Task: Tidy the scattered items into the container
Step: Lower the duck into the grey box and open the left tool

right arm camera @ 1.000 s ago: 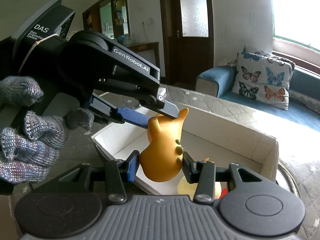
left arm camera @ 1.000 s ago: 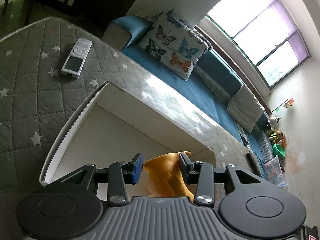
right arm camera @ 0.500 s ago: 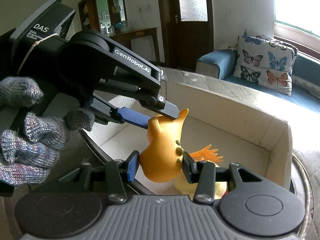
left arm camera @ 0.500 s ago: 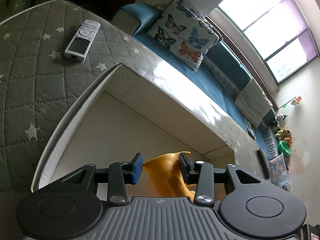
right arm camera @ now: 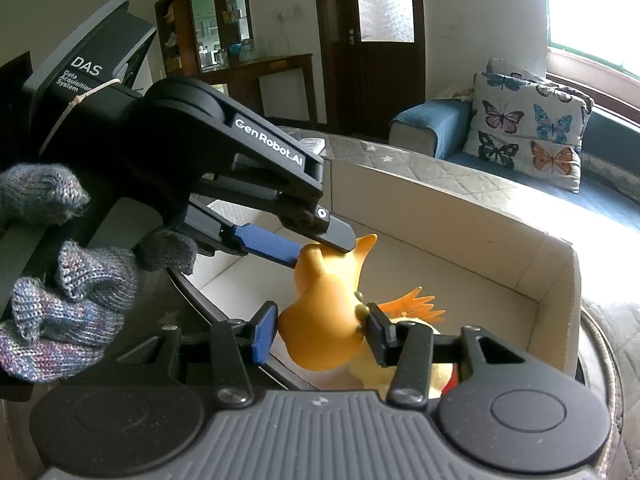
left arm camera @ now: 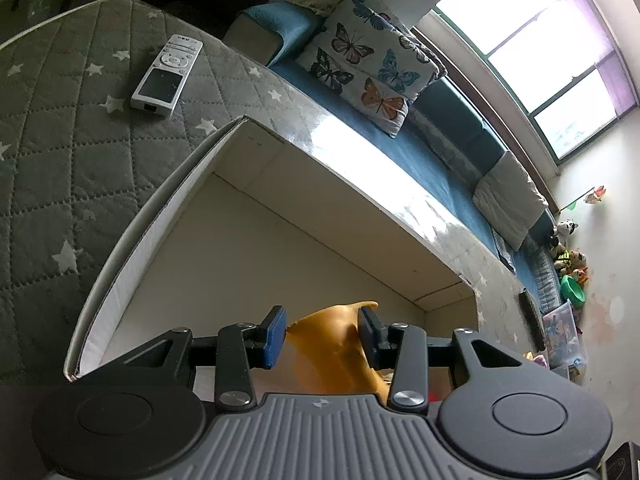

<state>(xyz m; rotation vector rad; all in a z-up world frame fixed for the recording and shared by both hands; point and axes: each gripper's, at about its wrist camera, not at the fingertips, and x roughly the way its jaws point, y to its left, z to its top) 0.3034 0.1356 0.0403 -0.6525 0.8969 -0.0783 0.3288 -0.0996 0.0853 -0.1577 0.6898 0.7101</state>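
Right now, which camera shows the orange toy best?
The right wrist view: the orange toy shows nearly whole, pinched by both the right gripper and left gripper above the box. The left wrist view shows only its top.

- The left wrist view looks steeply down along its own fingers into the white box [left arm camera: 168,216], close above it; the remote [left arm camera: 167,74] lies at 11 o'clock.
- The right wrist view looks more level across the box [right arm camera: 554,280] toward the wooden door [right arm camera: 386,40] at 12 o'clock.
- Both views share the box, the orange toy [left arm camera: 336,344] [right arm camera: 320,308] and the butterfly cushion [left arm camera: 368,64] [right arm camera: 528,128].
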